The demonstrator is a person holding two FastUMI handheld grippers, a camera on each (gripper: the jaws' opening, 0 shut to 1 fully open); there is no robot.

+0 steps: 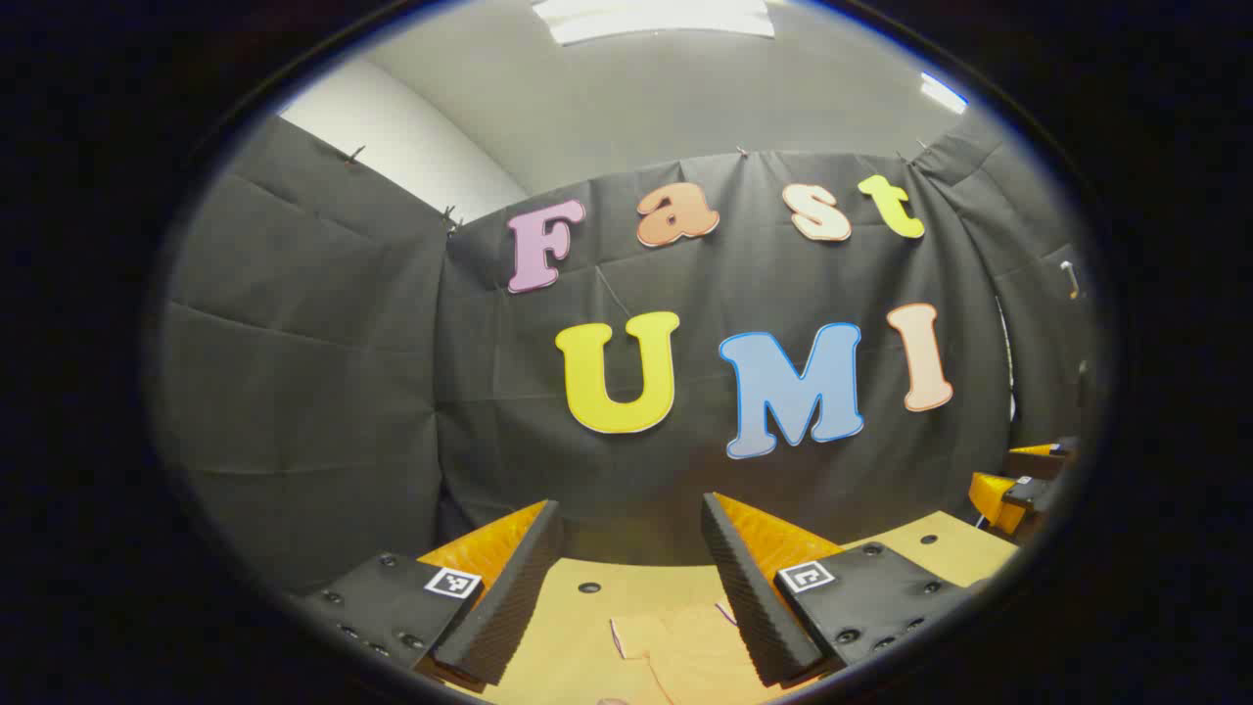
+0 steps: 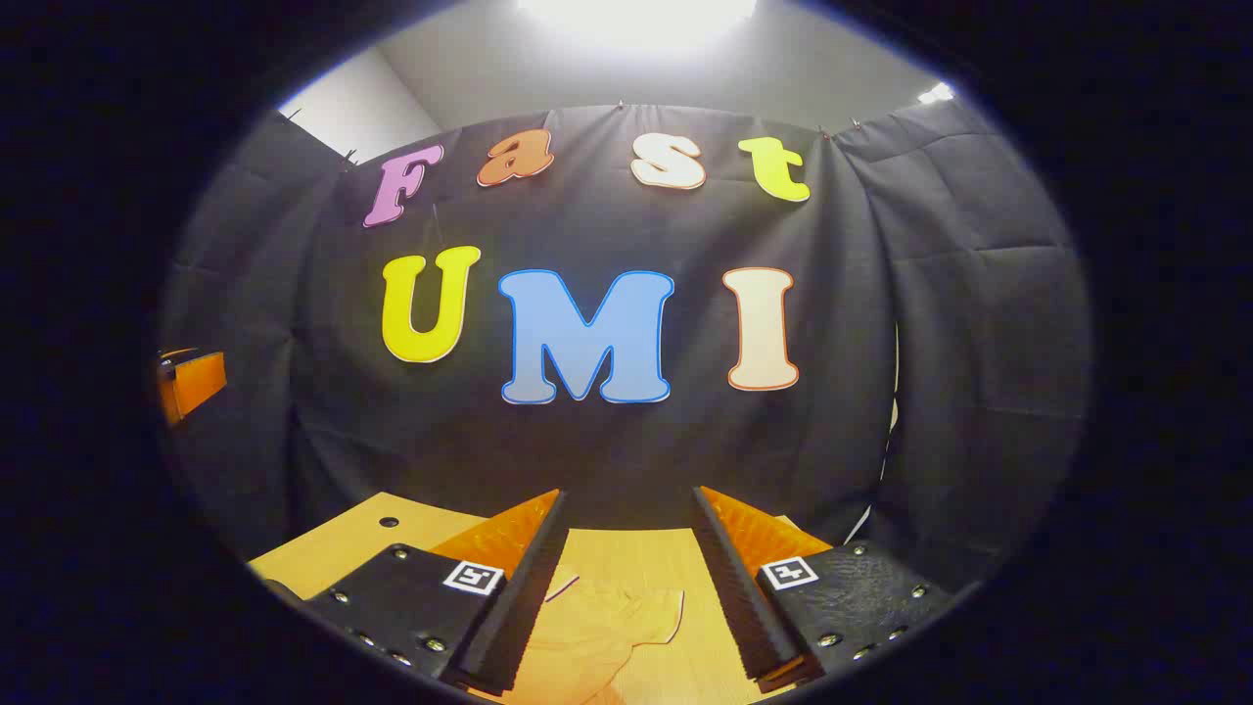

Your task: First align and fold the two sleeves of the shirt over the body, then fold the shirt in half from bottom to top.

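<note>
Pale, thin cloth, the shirt (image 2: pixel 597 627) lies flat on the wooden table (image 2: pixel 333 539) below both grippers (image 1: pixel 626 578) (image 2: pixel 626 578), which hang spread and empty; it looks light and limp, best pinched at a sleeve's edge.

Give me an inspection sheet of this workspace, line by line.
Surface: light wooden table with small round holes in its top.
Job's things: pale shirt lying on the table, seen between the fingers in both views; how far it is folded cannot be told.
Clutter: nothing seen.
Grippers: left gripper open, fingers apart above the shirt, holding nothing; right gripper open, holding nothing.
Cables: nothing seen.
Surroundings: black cloth wall pinned up behind the table, pale ceiling with a bright light panel above.
</note>
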